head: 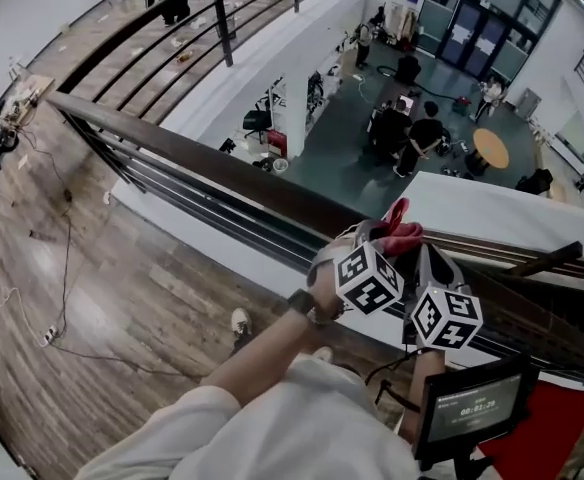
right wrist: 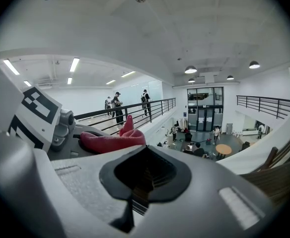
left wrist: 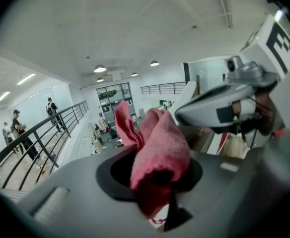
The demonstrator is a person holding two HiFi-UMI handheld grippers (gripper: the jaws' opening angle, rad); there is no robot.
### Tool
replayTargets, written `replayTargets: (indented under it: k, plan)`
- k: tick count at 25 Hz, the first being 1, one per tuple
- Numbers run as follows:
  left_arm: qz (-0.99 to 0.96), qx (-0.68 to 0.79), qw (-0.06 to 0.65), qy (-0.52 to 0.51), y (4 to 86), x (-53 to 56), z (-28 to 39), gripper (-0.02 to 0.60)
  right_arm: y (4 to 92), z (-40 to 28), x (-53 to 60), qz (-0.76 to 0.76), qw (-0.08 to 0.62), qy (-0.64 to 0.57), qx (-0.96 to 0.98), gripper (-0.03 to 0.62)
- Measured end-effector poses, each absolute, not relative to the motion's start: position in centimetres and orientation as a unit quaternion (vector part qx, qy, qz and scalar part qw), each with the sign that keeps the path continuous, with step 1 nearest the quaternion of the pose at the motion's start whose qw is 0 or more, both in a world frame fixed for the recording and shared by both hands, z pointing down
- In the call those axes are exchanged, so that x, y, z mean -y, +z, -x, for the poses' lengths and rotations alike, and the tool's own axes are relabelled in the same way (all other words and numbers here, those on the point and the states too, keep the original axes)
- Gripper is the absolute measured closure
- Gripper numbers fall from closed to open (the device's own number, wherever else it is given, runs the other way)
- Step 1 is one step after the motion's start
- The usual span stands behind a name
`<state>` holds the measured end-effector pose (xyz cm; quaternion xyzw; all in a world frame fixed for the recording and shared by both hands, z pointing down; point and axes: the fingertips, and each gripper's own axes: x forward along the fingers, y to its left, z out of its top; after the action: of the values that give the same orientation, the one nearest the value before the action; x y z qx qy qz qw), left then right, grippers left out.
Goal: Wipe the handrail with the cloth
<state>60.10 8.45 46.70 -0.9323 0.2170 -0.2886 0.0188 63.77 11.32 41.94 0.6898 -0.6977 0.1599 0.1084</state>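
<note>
1. The left gripper (left wrist: 151, 181) was clamped shut on the red cloth (left wrist: 160, 143), which bunched up out of its jaws over the top edge of the handrail (head: 222, 163).
2. The right gripper (right wrist: 145, 175) sat just beside it, along the handrail, jaws closed with nothing between them.
3. To the left of both, the handrail's top ran bare to its corner.
4. Beyond the handrail was a drop to a lower hall (head: 372, 168); on the near side lay the wooden floor (head: 152, 298).

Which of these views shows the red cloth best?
The left gripper view: the red cloth fills its middle, bunched and clamped in the left gripper. The head view shows only a small tuft of it by the handrail. The right gripper view shows it side-on, at left.
</note>
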Motion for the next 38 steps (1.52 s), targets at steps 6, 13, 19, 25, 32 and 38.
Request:
replayTargets:
  k: [6, 13, 19, 25, 32, 38]
  plan:
    - [0.929, -0.224, 0.009, -0.294, 46.8, -7.2, -58.5, 0.457, 42.0, -62.4, -10.8, -0.685, 0.111, 0.158, 0.702, 0.591]
    - [0.927, -0.227, 0.001, -0.300, 46.4, -6.0, -57.1, 0.457, 41.8, -61.7, -10.1, -0.684, 0.111, 0.162, 0.703, 0.591]
    - [0.927, -0.221, -0.004, -0.304, 46.3, -6.0, -56.7, 0.457, 41.6, -61.0, -9.7, -0.681, 0.115, 0.161, 0.705, 0.591]
    - [0.926, -0.223, 0.007, -0.304, 46.2, -5.6, -55.7, 0.457, 41.3, -60.1, -8.9, -0.680, 0.117, 0.159, 0.706, 0.591]
    - [0.923, -0.228, 0.013, -0.311, 46.2, -5.0, -54.5, 0.457, 41.5, -59.0, -8.3, -0.675, 0.120, 0.161, 0.710, 0.591]
    - [0.919, -0.238, 0.010, -0.313, 46.2, -3.9, -53.2, 0.457, 41.9, -58.3, -7.7, -0.670, 0.123, 0.163, 0.714, 0.591]
